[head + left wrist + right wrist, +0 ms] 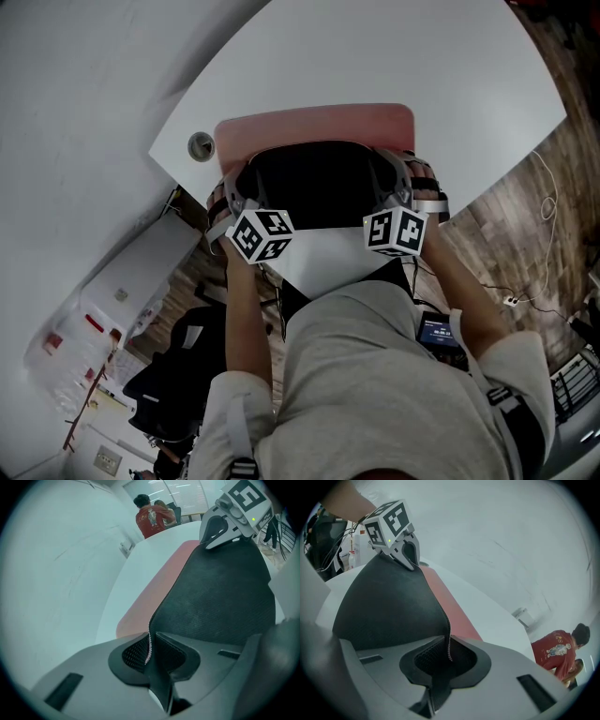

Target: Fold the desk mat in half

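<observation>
The desk mat, pink on top (314, 125) and black underneath (314, 183), lies on the white table (422, 75). Its near edge is lifted and curls up, so the black underside faces me. My left gripper (232, 195) is shut on the mat's near left corner, and my right gripper (400, 192) is shut on the near right corner. In the left gripper view the mat's stitched edge runs into the closed jaws (150, 654), with the right gripper (219, 527) at the far corner. The right gripper view shows the same pinch (449, 657) and the left gripper (406, 550) across the black sheet (389, 606).
A round cable grommet (201, 146) sits in the table near the mat's far left corner. A white wall runs along the table's left. A person in a red shirt (152, 515) sits beyond the table's far end. Cables (544, 206) lie on the wooden floor at right.
</observation>
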The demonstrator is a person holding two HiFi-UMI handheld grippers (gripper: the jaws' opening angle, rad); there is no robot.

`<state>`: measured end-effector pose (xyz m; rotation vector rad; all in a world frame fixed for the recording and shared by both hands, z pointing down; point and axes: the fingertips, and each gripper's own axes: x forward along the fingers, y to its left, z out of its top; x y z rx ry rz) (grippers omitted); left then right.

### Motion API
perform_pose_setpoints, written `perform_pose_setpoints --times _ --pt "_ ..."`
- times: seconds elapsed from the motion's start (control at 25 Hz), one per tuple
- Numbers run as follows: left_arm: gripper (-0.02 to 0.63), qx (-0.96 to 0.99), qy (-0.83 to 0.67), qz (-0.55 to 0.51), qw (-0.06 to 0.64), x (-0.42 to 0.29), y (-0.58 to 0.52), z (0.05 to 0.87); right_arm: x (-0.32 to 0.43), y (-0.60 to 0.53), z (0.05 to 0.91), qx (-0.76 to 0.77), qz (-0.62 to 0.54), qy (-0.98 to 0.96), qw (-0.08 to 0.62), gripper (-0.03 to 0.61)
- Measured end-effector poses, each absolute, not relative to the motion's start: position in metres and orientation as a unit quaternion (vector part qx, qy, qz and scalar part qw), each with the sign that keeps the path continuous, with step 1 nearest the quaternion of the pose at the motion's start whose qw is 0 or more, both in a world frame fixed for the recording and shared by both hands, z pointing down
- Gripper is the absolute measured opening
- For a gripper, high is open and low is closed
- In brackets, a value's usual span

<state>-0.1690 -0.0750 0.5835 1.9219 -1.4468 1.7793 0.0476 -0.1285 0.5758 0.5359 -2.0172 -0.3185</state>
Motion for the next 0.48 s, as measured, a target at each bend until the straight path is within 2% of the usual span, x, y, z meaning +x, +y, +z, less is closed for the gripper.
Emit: perform_pose_setpoints --times 0.48 --pt "0.041 0.643 -0.48 0.592 0.067 -0.1717 -0.0858 0.584 0.0457 -0.1381 0.5768 0.224 -0.131 -0.832 0.49 0.054"
